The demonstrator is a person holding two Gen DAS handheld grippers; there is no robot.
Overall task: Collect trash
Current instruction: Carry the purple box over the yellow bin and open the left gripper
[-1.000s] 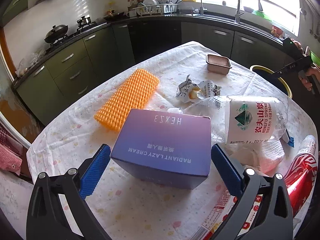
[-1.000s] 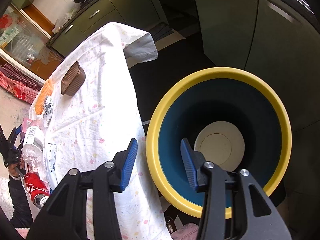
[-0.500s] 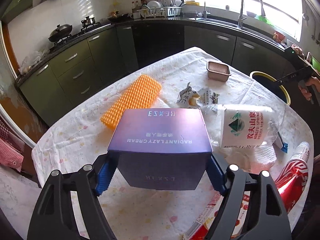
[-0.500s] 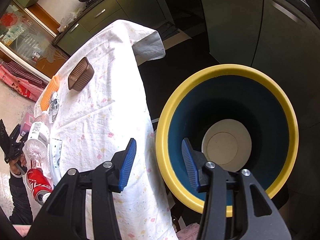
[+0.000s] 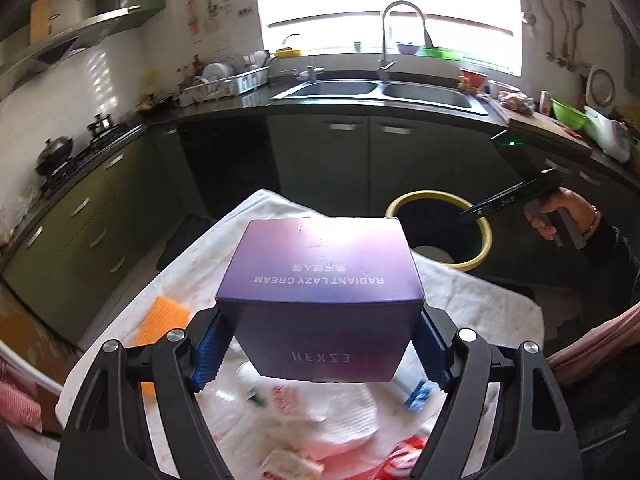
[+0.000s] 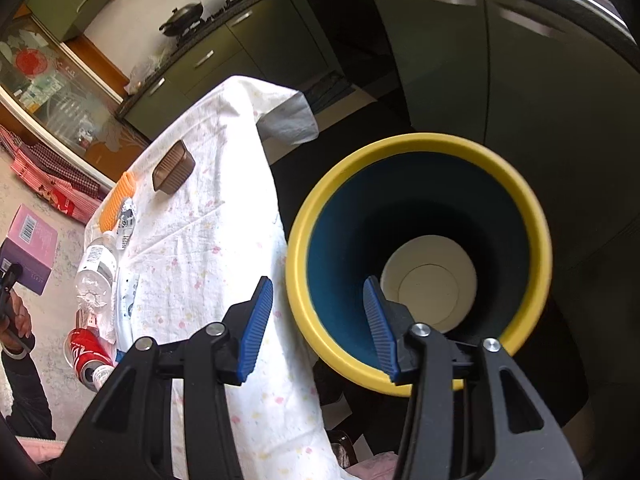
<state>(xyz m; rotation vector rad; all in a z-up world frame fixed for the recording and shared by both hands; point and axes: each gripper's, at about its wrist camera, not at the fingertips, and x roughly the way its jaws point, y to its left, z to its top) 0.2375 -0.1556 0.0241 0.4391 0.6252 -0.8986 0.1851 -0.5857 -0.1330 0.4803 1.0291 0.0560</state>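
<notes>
A purple cardboard box [image 5: 320,280] printed "RADIANT LAZY CREAM" hangs above the table, clamped by its sides in my left gripper [image 5: 320,350], which is shut on it. The right wrist view catches the same box [image 6: 28,248] at the far left. A round bin [image 5: 436,196] with a yellow rim stands on the floor beyond the table's far corner. My right gripper [image 6: 318,284] hovers open over the near rim of the bin [image 6: 420,140] with nothing in it. The bin is blue inside with a pale bottom.
On the flowered tablecloth [image 6: 208,240] lie a clear water bottle [image 6: 94,276], a red can [image 6: 86,350], a brown tray [image 6: 173,166], an orange spiky mat [image 6: 118,200], a foil wrapper [image 6: 127,220] and white tissue [image 5: 340,412]. Green cabinets and a sink counter ring the room.
My left gripper closed on the purple box and lifted it off the table towards the bin side. The right gripper drifted a little over the bin and stayed open.
</notes>
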